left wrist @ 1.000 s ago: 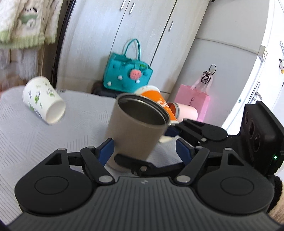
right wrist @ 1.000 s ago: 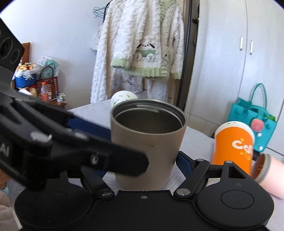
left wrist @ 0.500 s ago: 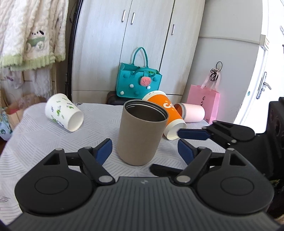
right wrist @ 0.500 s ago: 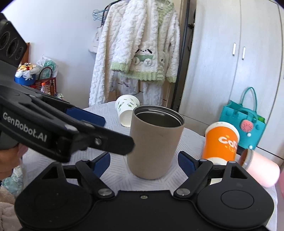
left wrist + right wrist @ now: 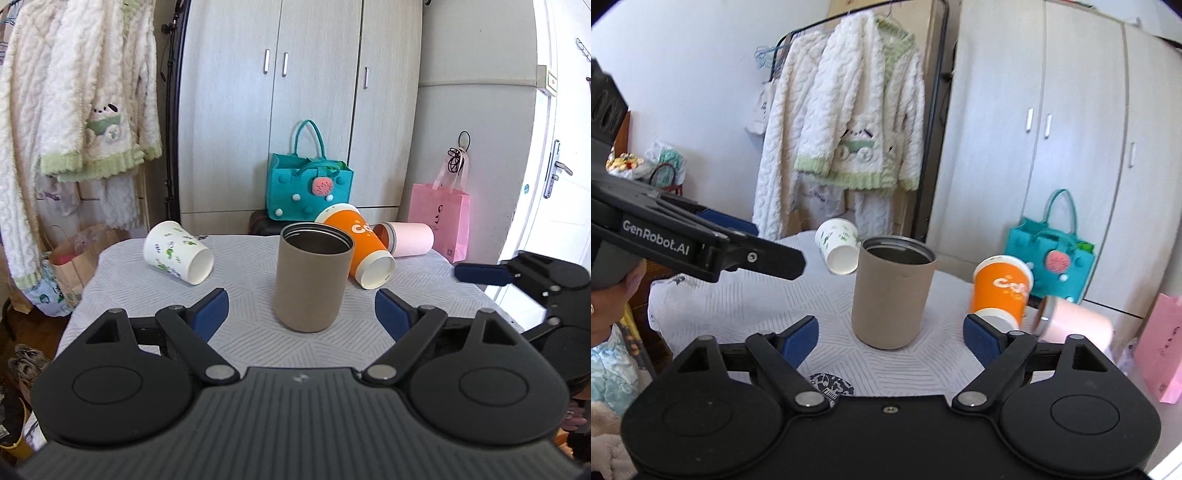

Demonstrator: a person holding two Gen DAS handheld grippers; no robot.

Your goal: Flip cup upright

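White patterned cloth covers the table [image 5: 243,273]. On it the tan cup [image 5: 312,282] stands upright with its mouth up, at 12 o'clock from both tongs. Left gripper [image 5: 301,308] and right gripper [image 5: 890,334] are both spread wide and touch nothing. At 2 o'clock from the cup, the orange cup [image 5: 356,242] lies on its side.

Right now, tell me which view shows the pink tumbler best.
The left wrist view: the pink tumbler lies on its side behind the orange paper cup, sharp, mouth partly hidden. In the right wrist view it is blurred and partly hidden behind a gripper finger.
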